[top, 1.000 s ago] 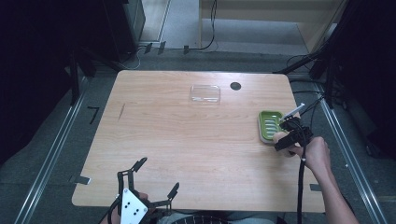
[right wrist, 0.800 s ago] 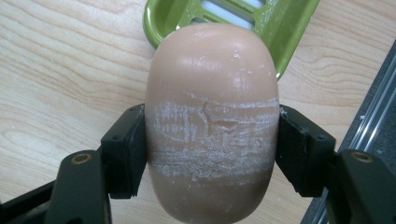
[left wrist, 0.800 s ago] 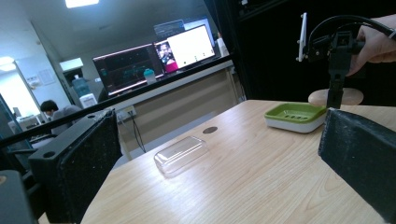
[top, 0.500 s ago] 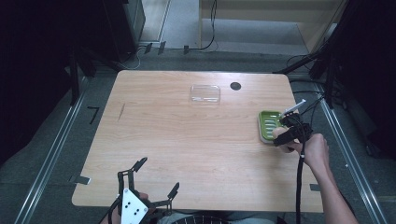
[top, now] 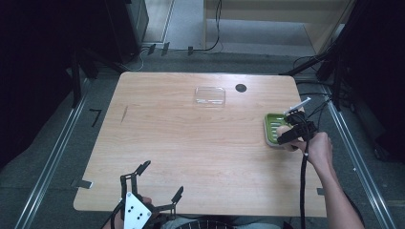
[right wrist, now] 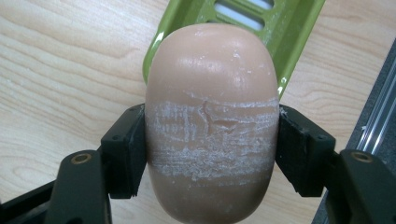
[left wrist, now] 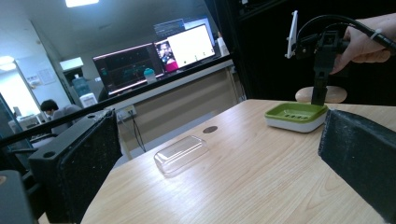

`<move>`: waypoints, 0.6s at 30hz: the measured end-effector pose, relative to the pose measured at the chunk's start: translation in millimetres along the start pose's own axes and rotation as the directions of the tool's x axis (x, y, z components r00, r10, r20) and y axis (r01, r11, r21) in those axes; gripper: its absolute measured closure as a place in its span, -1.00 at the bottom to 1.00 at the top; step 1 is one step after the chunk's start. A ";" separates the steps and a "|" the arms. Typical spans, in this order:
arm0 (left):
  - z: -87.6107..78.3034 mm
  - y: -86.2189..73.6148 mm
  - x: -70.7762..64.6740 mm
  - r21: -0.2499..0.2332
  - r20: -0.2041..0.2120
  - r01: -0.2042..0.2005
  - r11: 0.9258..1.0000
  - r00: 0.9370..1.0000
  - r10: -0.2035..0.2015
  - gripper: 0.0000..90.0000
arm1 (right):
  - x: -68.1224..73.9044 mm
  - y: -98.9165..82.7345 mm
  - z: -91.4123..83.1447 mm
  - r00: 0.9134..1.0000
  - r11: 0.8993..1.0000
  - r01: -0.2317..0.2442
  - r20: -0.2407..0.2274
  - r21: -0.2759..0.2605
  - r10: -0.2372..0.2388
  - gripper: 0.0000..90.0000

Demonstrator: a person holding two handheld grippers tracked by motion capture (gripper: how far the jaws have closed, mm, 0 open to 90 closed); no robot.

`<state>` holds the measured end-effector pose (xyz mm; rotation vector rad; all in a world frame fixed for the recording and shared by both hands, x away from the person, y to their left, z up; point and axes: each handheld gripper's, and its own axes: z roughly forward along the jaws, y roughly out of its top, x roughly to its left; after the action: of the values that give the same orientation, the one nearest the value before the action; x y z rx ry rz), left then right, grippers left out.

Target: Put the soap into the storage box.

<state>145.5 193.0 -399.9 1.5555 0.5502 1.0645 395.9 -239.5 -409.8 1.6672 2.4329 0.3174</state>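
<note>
Counter (top: 191, 152): pale wood, taking up the centre of the high view; most of its surface bare.

Left tongs (top: 155, 188): lower left of the high view, at the near counter edge. Jaws spread wide and empty; in the left gripper view they stand at the two sides of the frame with open counter between them. Idle, by appearance.

Right tongs (top: 290, 134): right of centre in the high view, at the near end of the dish. Clenched on the soap across its width, one pad on each flank, as the right gripper view shows.

Clear lid (top: 210, 95): transparent, rounded rectangle, upper centre of the high view, well apart from the dish; a small dark round mark lies just to its right.

Soap dish (top: 273, 125): green slotted tray on a white base, right of centre. Long axis runs toward the top of the frame.

Soap (right wrist: 212, 116): pinkish oval bar, scuffed white where gripped. Long axis runs bottom to top in the right gripper view, far end over the dish's near rim, roughly in line with the dish.

Step, as judged: soap held at the dish, either being placed or lifted; direction cannot be told. Placing would call for carrying it forward over the slots, lowering it flat, then releasing.
</note>
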 end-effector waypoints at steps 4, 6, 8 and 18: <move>-0.3 0.0 0.2 0.001 0.001 -0.001 1.000 1.000 0.001 -1.00 | 0.7 3.2 -0.7 1.000 1.000 -0.001 -0.002 -0.005 0.001 -0.25; -0.3 -0.1 0.2 0.001 0.000 0.000 1.000 1.000 0.000 -1.00 | 0.6 4.3 -0.8 1.000 1.000 0.000 0.000 -0.011 0.000 -0.25; -0.3 -0.1 0.2 0.001 0.001 0.000 1.000 1.000 0.000 -1.00 | 0.4 5.7 -1.5 1.000 1.000 -0.005 0.002 -0.012 0.005 -0.25; -0.1 -0.2 0.0 0.001 0.001 0.002 1.000 1.000 -0.002 -1.00 | -2.8 13.7 0.9 0.999 0.999 -0.032 -0.009 -0.038 0.032 -0.25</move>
<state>145.4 193.1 -400.1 1.5558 0.5513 1.0617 409.5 -237.2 -406.9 1.6940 2.3933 0.3738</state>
